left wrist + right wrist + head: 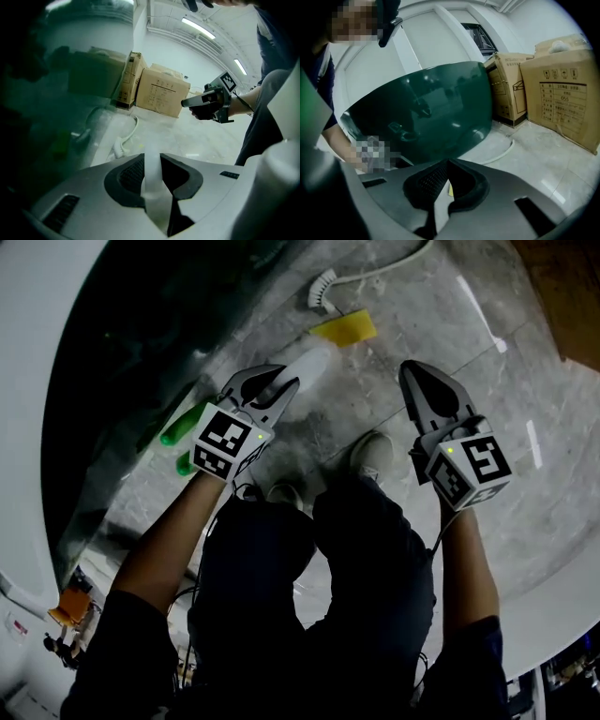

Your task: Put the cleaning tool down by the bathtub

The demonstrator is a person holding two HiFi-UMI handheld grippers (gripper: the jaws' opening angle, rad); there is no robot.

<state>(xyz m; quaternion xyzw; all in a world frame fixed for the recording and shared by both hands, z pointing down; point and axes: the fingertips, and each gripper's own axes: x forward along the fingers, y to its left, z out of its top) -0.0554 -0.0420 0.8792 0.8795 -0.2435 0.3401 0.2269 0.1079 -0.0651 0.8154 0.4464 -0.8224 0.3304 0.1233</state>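
at the bottom of the head view the person's dark trouser legs fill the middle, with a pale shoe (375, 452) on the grey stone floor (469, 334) just above them. both forearms reach up the frame from the lower corners.

the left claw (284, 386) sits left of centre, and it is clamped on the white handle of the cleaning tool (315, 360). the left gripper view shows that pale handle pinched between the two dark pads and running up out of them. the handle slants toward the upper right of the head view and ends in a yellow head (345, 327), which is low over the floor or on it; the angle does not settle which. the tool lies just beside the dark green bathtub (122, 334), which curves through the upper left of the frame.

the right claw (413, 373) is right of centre, well apart from the tool, with its jaws brought together at the tips and nothing held between them.

two bright green shapes (183, 429) show at the tub's edge, just left of the left claw; they may be objects or reflections in the glossy wall.

beyond the yellow head, a white ribbed hose (323, 287) curls across the floor at the top of the frame. farthest off, in the right gripper view, brown cardboard boxes (562, 93) stand at the right edge behind the tub.
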